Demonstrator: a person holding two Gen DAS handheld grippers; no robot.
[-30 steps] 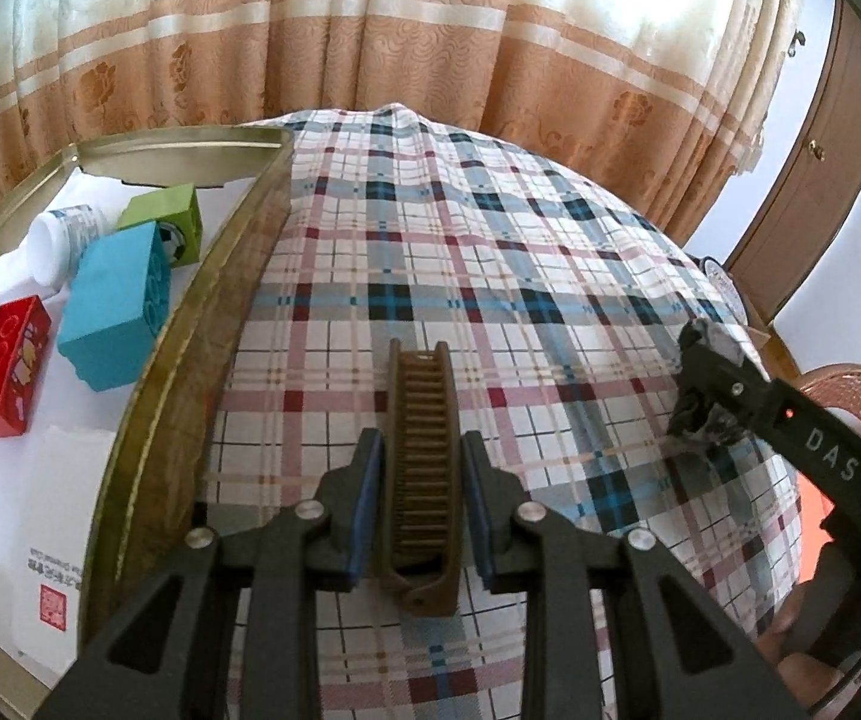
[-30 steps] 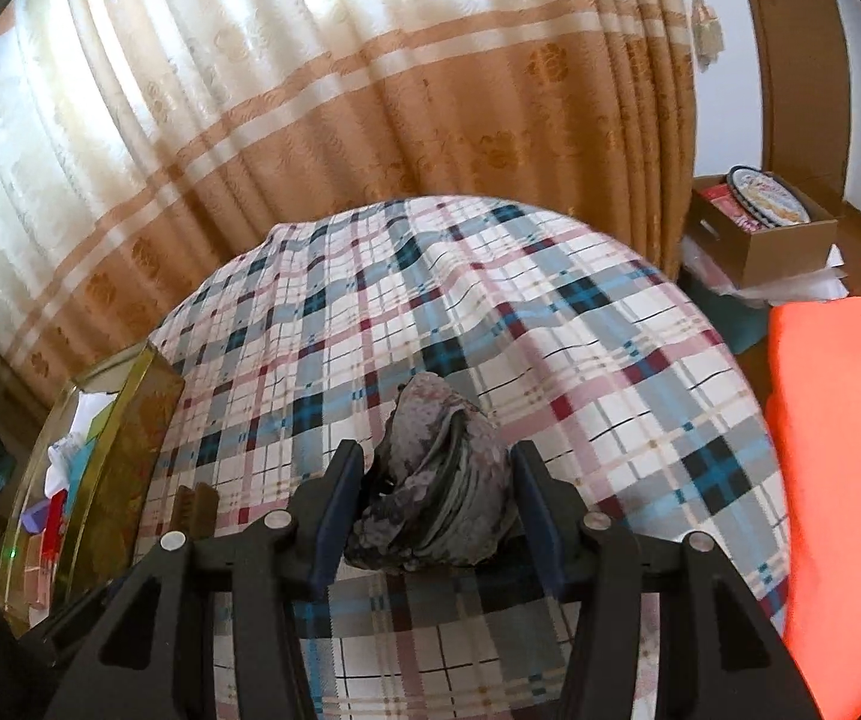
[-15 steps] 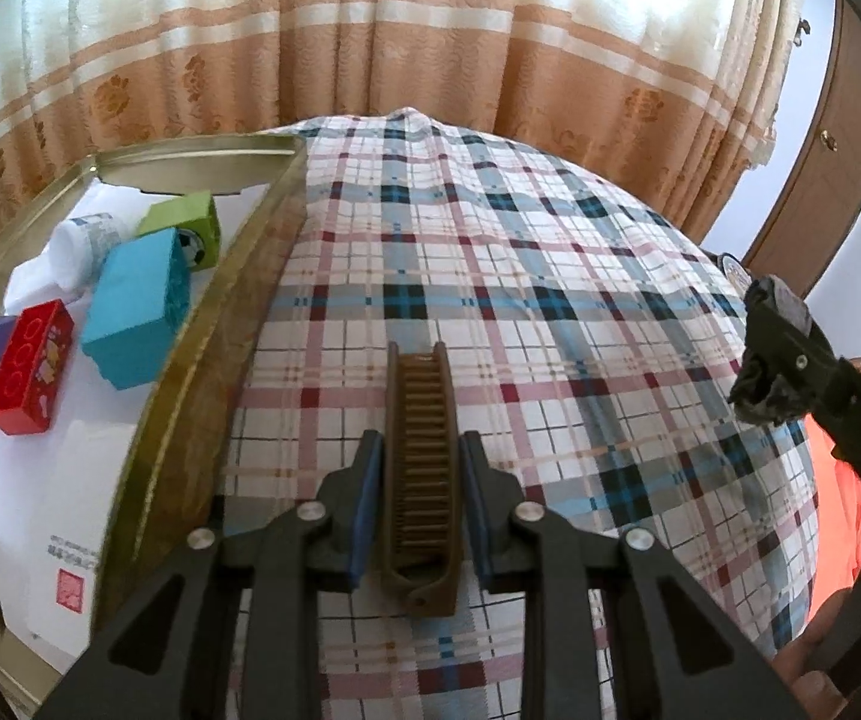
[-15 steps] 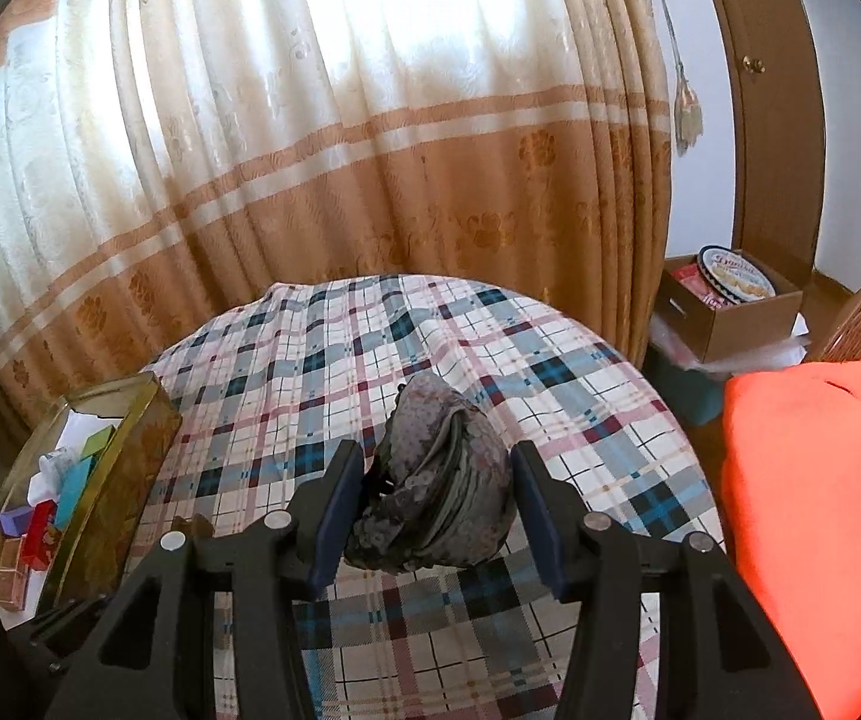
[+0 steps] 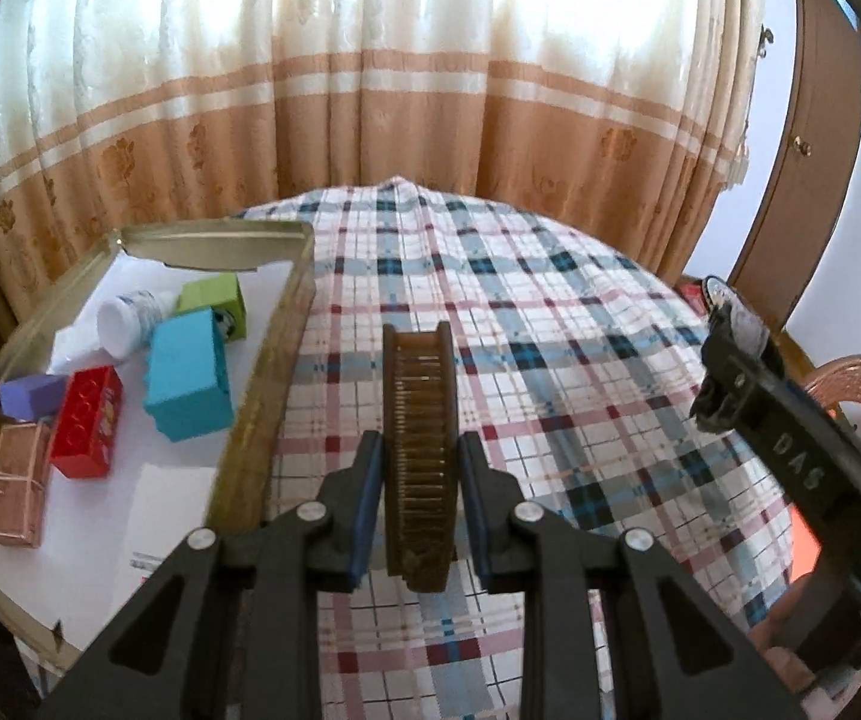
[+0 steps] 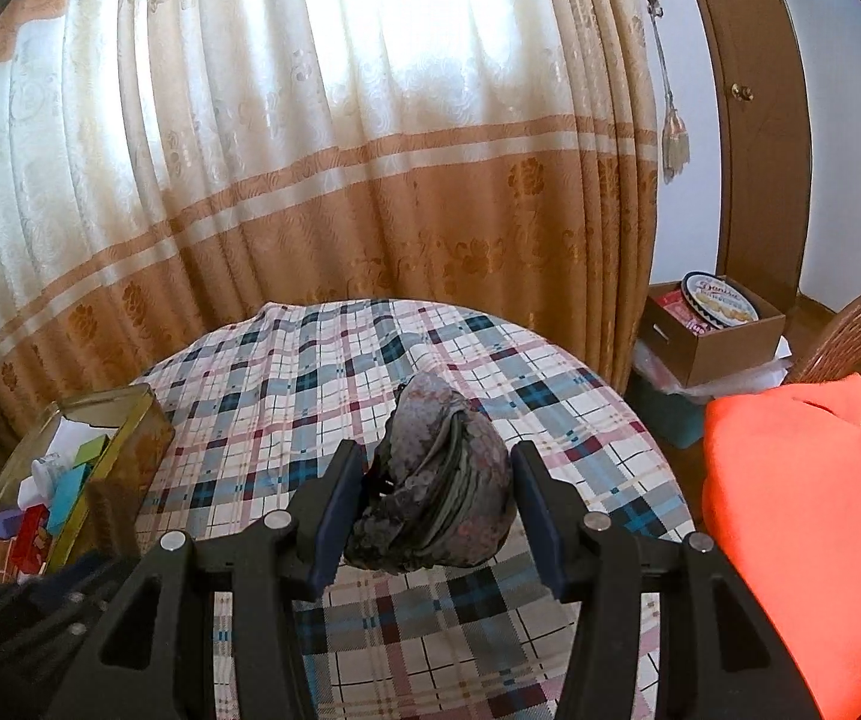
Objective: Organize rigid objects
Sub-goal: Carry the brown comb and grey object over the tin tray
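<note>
My left gripper [image 5: 420, 450] is shut on a brown toothed comb [image 5: 419, 420], held lengthwise above the plaid tablecloth [image 5: 550, 312]. Just to its left stands an open gold tin [image 5: 262, 384] holding a teal block [image 5: 190, 381], a green block [image 5: 214, 300], a red block [image 5: 85, 423], a purple block [image 5: 28, 396], a white bottle [image 5: 127, 321] and a pinkish box [image 5: 16, 492]. My right gripper [image 6: 437, 459] is shut on a grey mottled shell [image 6: 436, 498], lifted over the table's middle. The right gripper [image 5: 721, 384] also shows at the right of the left wrist view. The tin [image 6: 130, 438] sits far left in the right wrist view.
A curtain [image 6: 370, 210] hangs close behind the round table. Off the table's right edge are an orange cushion [image 6: 808, 516], a wicker chair [image 6: 850, 324] and a cardboard box [image 6: 724, 348] holding a round cookie tin. A wooden door [image 5: 802, 150] stands at the far right.
Both grippers have risen with their loads and tilted up, so more curtain shows. The tin now looks smaller and farther in the right wrist view.
</note>
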